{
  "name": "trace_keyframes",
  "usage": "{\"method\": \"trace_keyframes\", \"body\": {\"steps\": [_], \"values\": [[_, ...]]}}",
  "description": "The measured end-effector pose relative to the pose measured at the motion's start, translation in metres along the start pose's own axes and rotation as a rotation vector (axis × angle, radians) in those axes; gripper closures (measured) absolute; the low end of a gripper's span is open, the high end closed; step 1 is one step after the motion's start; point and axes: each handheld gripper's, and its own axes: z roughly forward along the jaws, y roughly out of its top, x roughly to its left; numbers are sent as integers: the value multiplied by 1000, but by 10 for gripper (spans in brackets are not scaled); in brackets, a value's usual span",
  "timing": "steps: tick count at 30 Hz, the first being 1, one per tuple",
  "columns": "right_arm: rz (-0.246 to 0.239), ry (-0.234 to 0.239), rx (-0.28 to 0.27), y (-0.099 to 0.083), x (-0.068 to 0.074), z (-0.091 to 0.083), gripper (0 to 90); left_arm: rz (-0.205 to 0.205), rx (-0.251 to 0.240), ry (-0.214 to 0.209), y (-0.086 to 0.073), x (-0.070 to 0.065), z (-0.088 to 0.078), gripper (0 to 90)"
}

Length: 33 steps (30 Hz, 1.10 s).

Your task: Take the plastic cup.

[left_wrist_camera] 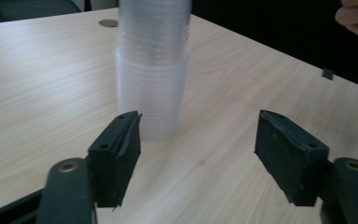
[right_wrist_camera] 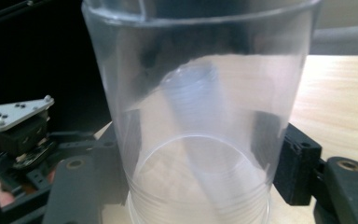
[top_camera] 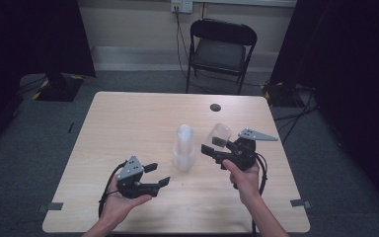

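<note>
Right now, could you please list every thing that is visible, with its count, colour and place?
stack of cups: one stack, clear plastic, upright near the middle of the table.
single cup: one, clear plastic, lifted to the right of the stack, clamped in the right gripper.
table: one, light wood, centre of the room.
round cap: one, dark, set in the table's far side.
folding chair: one, black, behind the table.
wall socket: one, pale, on the wall above the chair.
left gripper: one, black, jaws open and empty, left of the stack.
right gripper: one, black, closed on the single cup.
</note>
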Motion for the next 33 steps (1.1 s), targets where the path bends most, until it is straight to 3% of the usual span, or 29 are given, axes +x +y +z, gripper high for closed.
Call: {"method": "trace_keyframes", "body": {"steps": [3,9,14,20,22,26,33], "values": [[14,14,14,-5,0,0,334,15,-13,-22,7,-5,6,343],[84,88,38,-16,-1,3,334,39,-39,-31,9,-16,18,435],[100,117,64,-23,2,7,334,62,-61,-32,10,-22,24,440],[142,148,81,-33,6,10,335,101,-145,-27,6,-29,26,527],[161,159,86,-35,6,12,335,119,-146,-24,4,-30,27,542],[191,185,103,-40,9,15,335,117,-155,-52,2,-30,29,602],[222,225,128,-44,21,17,335,160,-181,-53,0,-36,31,668]]}}
